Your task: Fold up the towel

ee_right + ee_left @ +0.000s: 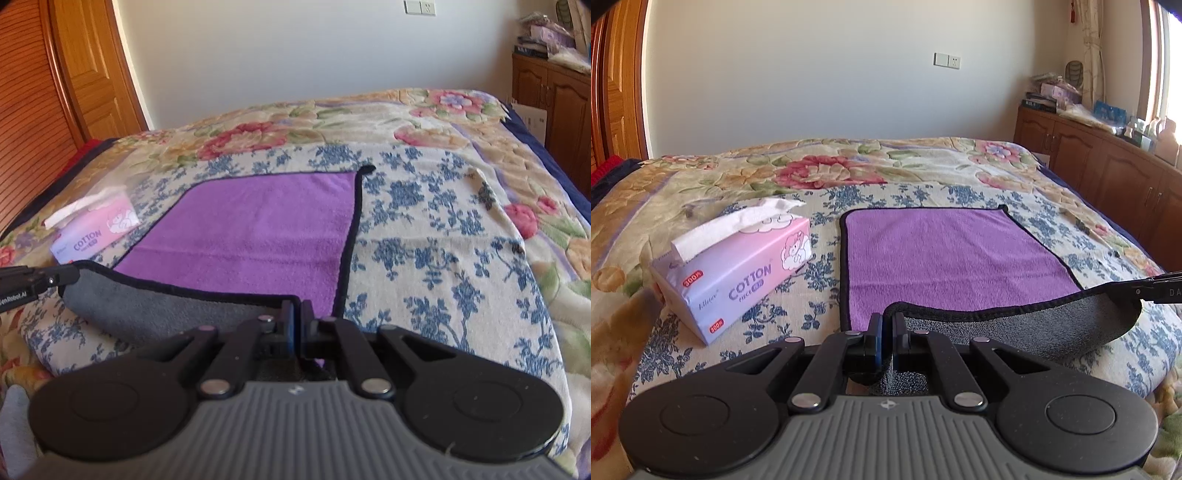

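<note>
A purple towel point(945, 254) with a dark hem and a grey underside lies spread on the bed; it also shows in the right wrist view point(255, 236). My left gripper point(887, 323) is shut on the towel's near left corner and lifts it, so the grey underside point(1034, 325) shows. My right gripper point(297, 314) is shut on the near right corner. The near edge hangs raised between the two grippers. The right gripper shows at the right edge of the left wrist view point(1156, 286), and the left gripper shows at the left edge of the right wrist view point(33, 282).
The bed has a floral blanket point(979, 170). A pink and lilac tissue box point(738, 266) sits just left of the towel; it also shows in the right wrist view point(96, 232). A wooden cabinet point(1108, 166) stands on the right, a wooden door point(92, 66) on the left.
</note>
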`<state>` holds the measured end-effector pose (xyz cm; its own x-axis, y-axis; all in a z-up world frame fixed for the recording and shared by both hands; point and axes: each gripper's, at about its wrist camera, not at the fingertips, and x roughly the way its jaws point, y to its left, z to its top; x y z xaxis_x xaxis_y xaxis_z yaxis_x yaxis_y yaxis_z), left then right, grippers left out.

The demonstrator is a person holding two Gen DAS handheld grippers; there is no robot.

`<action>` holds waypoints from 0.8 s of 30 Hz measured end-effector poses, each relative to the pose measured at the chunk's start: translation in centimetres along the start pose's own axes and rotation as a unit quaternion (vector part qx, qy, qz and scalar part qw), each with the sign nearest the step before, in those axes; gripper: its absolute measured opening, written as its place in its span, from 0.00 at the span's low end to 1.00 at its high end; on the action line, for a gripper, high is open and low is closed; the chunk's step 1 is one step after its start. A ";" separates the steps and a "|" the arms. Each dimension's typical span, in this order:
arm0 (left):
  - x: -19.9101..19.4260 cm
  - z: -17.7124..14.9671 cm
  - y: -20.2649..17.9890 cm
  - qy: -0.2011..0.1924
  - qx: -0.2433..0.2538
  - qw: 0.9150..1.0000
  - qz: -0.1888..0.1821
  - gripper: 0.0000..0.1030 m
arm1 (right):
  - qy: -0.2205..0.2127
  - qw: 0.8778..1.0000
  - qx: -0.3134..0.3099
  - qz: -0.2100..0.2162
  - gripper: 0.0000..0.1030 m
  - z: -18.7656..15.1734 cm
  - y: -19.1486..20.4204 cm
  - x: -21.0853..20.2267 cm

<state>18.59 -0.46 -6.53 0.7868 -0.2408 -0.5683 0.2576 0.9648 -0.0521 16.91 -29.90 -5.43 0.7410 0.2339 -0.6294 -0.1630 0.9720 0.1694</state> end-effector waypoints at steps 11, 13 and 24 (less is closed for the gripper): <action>1.0 1.4 0.1 -0.012 -0.002 1.000 0.002 0.06 | -0.010 1.000 -0.018 0.001 0.04 0.7 -0.1 0.9; 1.2 1.5 0.2 -0.012 -0.001 1.000 0.001 0.06 | -0.011 1.000 -0.022 0.001 0.04 0.9 -0.1 1.1; 2.0 2.7 0.3 -0.019 0.000 1.000 -0.002 0.05 | -0.023 0.999 -0.041 0.007 0.04 2.0 -0.2 2.3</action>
<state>21.73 -0.97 -5.43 0.8067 -0.2476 -0.5366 0.2605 0.9640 -0.0532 19.98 -29.57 -5.36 0.7669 0.2481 -0.5919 -0.2251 0.9677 0.1139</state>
